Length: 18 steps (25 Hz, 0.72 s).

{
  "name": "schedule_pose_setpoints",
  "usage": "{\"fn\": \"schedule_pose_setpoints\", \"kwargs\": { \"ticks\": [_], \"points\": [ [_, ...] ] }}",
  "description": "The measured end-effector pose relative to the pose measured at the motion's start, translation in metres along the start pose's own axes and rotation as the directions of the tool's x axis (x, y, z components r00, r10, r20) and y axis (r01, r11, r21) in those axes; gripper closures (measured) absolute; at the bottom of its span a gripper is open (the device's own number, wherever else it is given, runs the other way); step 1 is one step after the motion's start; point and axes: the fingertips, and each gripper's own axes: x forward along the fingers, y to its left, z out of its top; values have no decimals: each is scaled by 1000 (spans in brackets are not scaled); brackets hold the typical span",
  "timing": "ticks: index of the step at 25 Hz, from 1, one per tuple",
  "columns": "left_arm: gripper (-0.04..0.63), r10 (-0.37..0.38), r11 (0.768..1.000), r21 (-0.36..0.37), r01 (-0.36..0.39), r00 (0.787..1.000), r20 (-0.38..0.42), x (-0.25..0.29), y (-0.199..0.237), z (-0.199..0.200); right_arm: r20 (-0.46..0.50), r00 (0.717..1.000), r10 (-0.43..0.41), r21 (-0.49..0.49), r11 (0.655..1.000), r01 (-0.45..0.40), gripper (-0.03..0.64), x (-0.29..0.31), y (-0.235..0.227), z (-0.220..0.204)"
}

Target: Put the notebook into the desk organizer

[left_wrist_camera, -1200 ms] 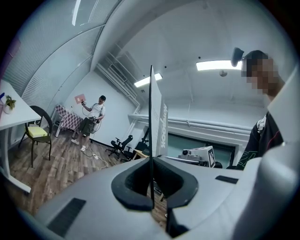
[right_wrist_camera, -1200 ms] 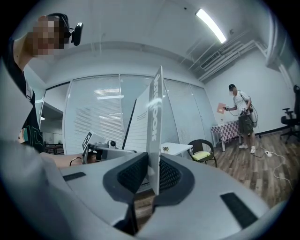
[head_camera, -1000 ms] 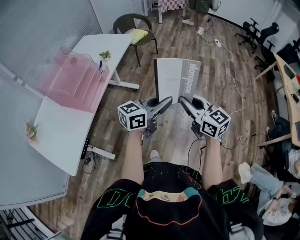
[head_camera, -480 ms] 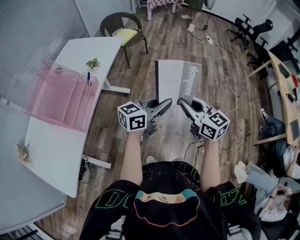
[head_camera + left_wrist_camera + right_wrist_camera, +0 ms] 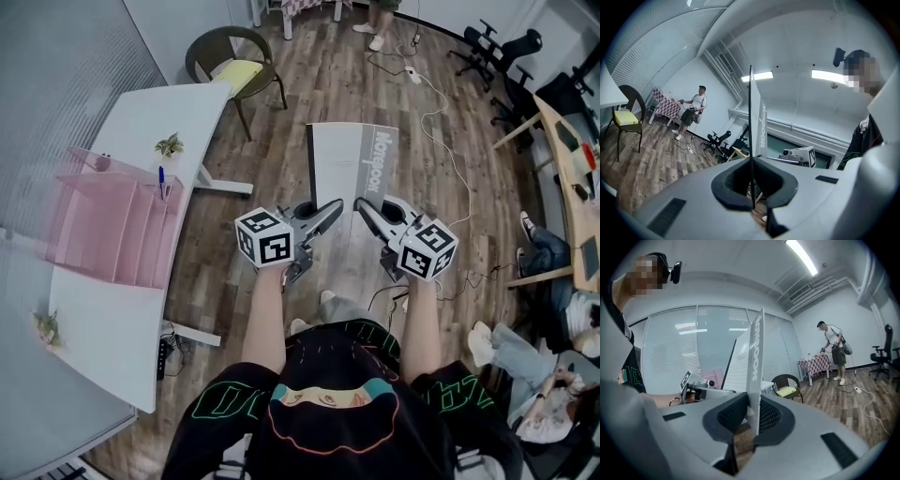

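Observation:
A grey notebook (image 5: 352,164) with a dark spine is held open and flat in mid-air over the wooden floor. My left gripper (image 5: 335,205) is shut on its near left edge, and my right gripper (image 5: 362,205) is shut on its near right part. In the left gripper view the notebook (image 5: 758,123) stands edge-on between the pads of the left gripper (image 5: 752,197). The right gripper (image 5: 752,420) pinches the printed cover of the notebook (image 5: 754,362). The pink translucent desk organizer (image 5: 103,230) sits on the white desk (image 5: 122,309), well to the left of both grippers.
A small plant (image 5: 170,145) and a blue pen (image 5: 161,178) stand by the organizer. A wicker chair (image 5: 230,66) with a yellow cushion is beyond the desk. Cables (image 5: 441,112) trail on the floor. Office chairs (image 5: 497,52) and a seated person (image 5: 553,375) are at the right.
Both grippers keep hold of the notebook. In the head view the desk and organizer have slid down and to the left, and the chair has shifted left, as the person moved across the floor.

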Motion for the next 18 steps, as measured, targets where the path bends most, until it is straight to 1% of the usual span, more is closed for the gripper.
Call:
{"fn": "schedule_pose_setpoints", "kwargs": {
  "ticks": [5, 11, 14, 18],
  "points": [
    [595, 26, 999, -32, -26, 1000, 12, 11, 17, 1, -30, 999, 19, 12, 1000, -19, 591, 9, -19, -1],
    [595, 116, 992, -65, -113, 992, 53, -9, 40, 4, -78, 991, 109, 22, 994, -108, 591, 41, -17, -9],
    [595, 177, 982, -83, -170, 981, 82, -29, 51, 5, -103, 979, 174, 25, 985, -173, 591, 63, -7, -14],
    [595, 264, 962, -109, -252, 957, 119, -56, 58, 6, -133, 955, 265, 36, 964, -263, 591, 85, 9, -19]
  ]
}}
